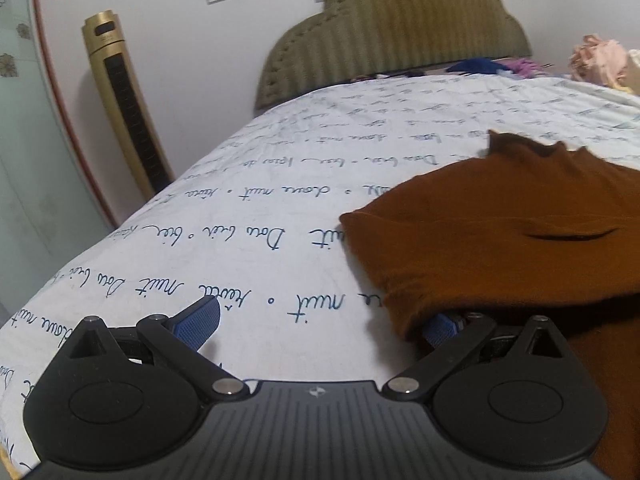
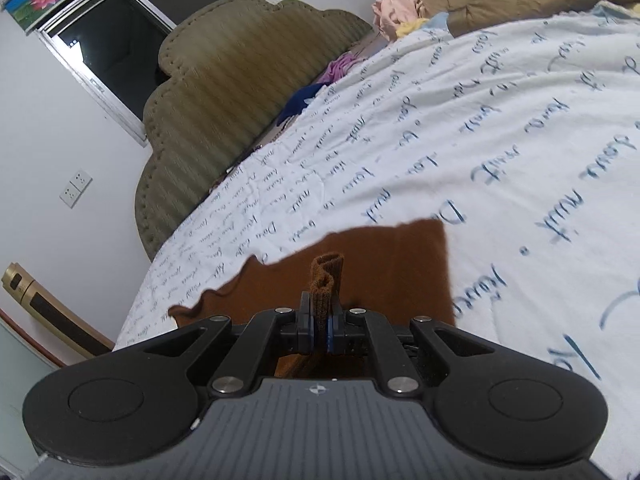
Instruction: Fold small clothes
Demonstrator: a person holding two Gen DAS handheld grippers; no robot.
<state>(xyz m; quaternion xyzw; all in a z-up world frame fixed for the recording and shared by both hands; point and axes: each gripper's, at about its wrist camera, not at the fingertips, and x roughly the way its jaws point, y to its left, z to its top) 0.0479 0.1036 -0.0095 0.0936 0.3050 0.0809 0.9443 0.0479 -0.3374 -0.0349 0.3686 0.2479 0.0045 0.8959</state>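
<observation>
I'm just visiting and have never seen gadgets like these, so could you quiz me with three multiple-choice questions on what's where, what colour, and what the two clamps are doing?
1. Where does the rust-brown knitted garment lie?
A. on the white bedsheet with blue handwriting
B. on the floor
C. over the olive padded headboard

2. What colour is the tall tower fan by the wall?
A. red
B. gold
C. white

3. What is the right gripper doing?
A. spread wide open
B. shut on a fold of the garment
C. gripping a pillow

Answers: 1 A, the sheet shows around it. 2 B, its casing is gold. 3 B, knit is pinched between its pads, while the left gripper is open.
</observation>
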